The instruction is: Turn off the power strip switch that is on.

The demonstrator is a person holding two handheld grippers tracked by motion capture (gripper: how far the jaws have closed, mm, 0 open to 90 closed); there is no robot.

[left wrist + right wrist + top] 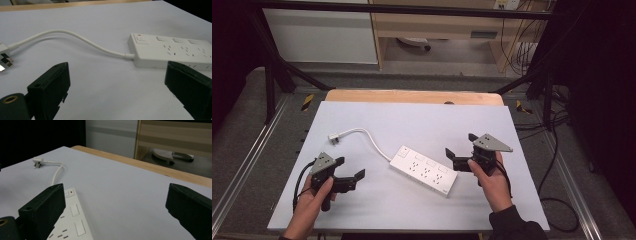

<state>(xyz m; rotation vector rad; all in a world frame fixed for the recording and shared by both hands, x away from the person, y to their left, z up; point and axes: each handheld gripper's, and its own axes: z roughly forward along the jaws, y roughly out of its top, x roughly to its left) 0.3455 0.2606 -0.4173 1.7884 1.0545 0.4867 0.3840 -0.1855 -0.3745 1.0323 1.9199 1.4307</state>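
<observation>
A white power strip (424, 170) lies flat and slanted at the middle of the white table cover. Its white cable (374, 142) curves back left to a plug (334, 136) lying loose. My left gripper (350, 168) is held low to the left of the strip, open and empty. In the left gripper view, the strip's switch end (172, 50), the cable (75, 37) and the plug (5, 58) lie beyond the spread jaws. My right gripper (461, 145) hovers at the strip's right end, open and empty; the right gripper view has the strip (72, 222) beside its left jaw and the plug (38, 162) far off.
The white cover (422, 120) spans the table, with a wooden edge (412, 96) at the back. Black frame bars (277, 65) rise at both back corners. Cables (557, 200) lie on the floor to the right. A cabinet and a chair base (172, 155) stand behind the table.
</observation>
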